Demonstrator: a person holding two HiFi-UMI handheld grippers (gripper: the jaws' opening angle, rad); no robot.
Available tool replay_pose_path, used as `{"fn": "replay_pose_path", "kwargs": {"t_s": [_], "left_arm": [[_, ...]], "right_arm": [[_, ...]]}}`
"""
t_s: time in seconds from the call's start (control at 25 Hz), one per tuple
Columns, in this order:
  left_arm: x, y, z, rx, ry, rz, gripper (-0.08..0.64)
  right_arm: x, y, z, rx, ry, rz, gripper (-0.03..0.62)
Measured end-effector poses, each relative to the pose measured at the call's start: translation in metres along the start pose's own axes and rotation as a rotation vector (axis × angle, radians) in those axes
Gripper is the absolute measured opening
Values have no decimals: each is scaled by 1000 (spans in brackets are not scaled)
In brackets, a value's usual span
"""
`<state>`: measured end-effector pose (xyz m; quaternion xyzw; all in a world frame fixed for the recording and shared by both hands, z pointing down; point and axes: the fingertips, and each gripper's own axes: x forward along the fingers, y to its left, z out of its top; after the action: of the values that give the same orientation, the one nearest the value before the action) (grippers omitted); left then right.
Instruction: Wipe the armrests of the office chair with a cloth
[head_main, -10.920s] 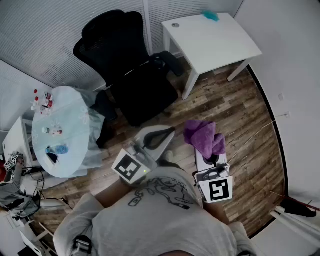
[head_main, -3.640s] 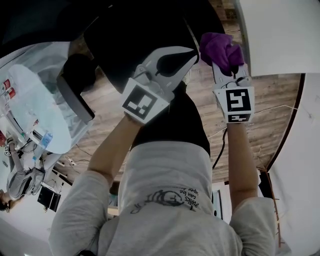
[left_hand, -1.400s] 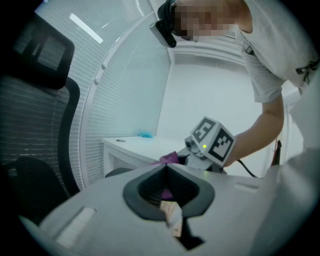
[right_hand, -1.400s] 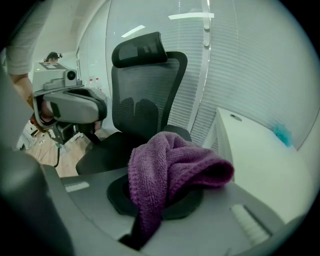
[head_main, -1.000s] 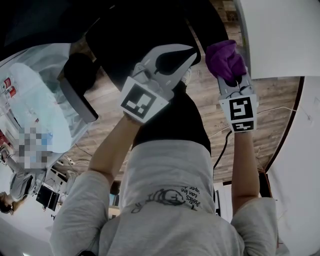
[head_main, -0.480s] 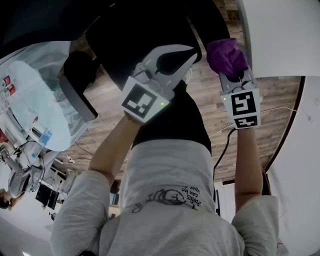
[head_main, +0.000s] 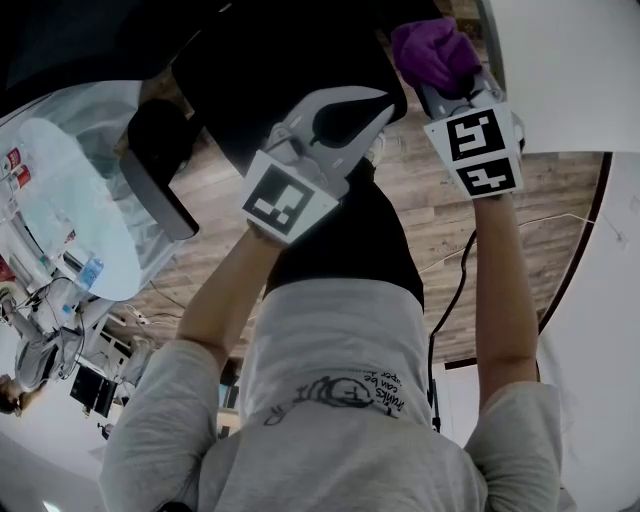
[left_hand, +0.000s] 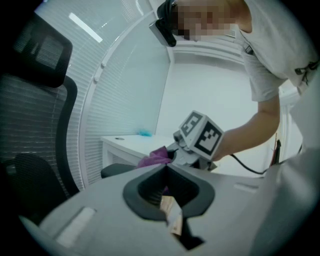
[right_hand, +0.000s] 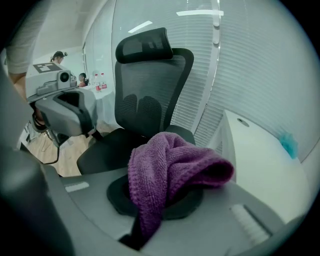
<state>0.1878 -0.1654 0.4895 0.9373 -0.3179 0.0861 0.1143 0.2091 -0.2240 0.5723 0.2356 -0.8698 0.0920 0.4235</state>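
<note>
Purple cloth (right_hand: 167, 167) is clamped in my right gripper (right_hand: 161, 200), now further forward beside the office chair (right_hand: 145, 95) than half a second ago. My left gripper (left_hand: 167, 172) is closed and empty. The cloth hides any armrest contact.

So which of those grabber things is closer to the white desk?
Right. The right gripper, clamping the purple cloth, is beside the white desk; the left gripper is farther off, over the black chair.

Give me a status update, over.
Right claw shut on purple cloth, at chair armrest beside white desk. Left claw shut, empty, over the seat. Nothing in the way.
</note>
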Motion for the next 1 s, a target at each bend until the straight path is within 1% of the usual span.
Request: {"fn": "replay_pose_path", "kwargs": {"t_s": [0.16,0.44,0.6,0.76,1.0], "left_arm": [[-6,2,-5,4,12,1,0],[-10,6,-2,-14,3,13,0],[-11,7,-2,-7,7,14,0],[-11,9,-2,-8,2,16,0],[-10,9,-2,-17,2,16,0]], "right_arm": [[24,-11,24,-45,8,11,32],[63,-31,66,-107,22,32,34],[79,-42,86,-97,14,20,32],[85,-46,92,-89,20,18,34],[77,-46,87,-84,-5,-2,32]]}}
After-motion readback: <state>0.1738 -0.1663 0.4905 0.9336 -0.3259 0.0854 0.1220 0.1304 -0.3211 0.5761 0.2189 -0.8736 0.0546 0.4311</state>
